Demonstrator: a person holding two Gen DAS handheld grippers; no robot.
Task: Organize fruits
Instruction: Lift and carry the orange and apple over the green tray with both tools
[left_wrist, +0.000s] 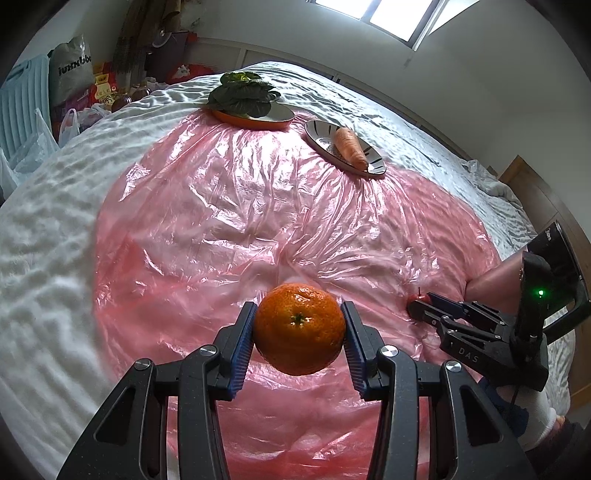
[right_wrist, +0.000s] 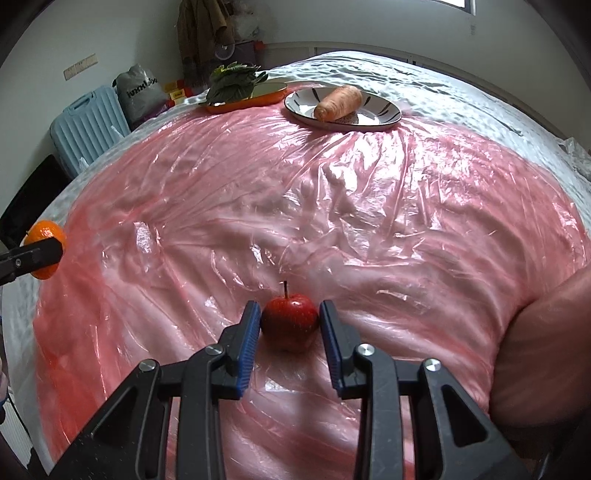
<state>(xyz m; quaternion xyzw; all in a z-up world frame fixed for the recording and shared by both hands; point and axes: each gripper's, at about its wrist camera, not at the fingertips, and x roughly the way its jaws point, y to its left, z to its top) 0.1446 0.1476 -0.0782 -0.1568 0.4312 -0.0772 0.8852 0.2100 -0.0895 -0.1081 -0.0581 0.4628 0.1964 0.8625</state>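
My left gripper (left_wrist: 299, 325) is shut on an orange (left_wrist: 299, 328) and holds it above the pink plastic sheet (left_wrist: 221, 221). The orange also shows at the left edge of the right wrist view (right_wrist: 46, 232). My right gripper (right_wrist: 290, 325) is shut on a small red apple (right_wrist: 290, 319) with a stem, low over the sheet (right_wrist: 332, 203). In the left wrist view the right gripper (left_wrist: 419, 304) shows at the right with a bit of the apple (left_wrist: 422, 296) at its tips.
At the far side an orange tray (left_wrist: 258, 120) holds leafy greens (left_wrist: 242, 92), and a striped plate (left_wrist: 376, 166) holds a carrot (left_wrist: 351, 146). Both show in the right wrist view too: tray (right_wrist: 266, 98), plate (right_wrist: 384, 118). White bedding surrounds the sheet. A blue suitcase (right_wrist: 88, 129) stands left.
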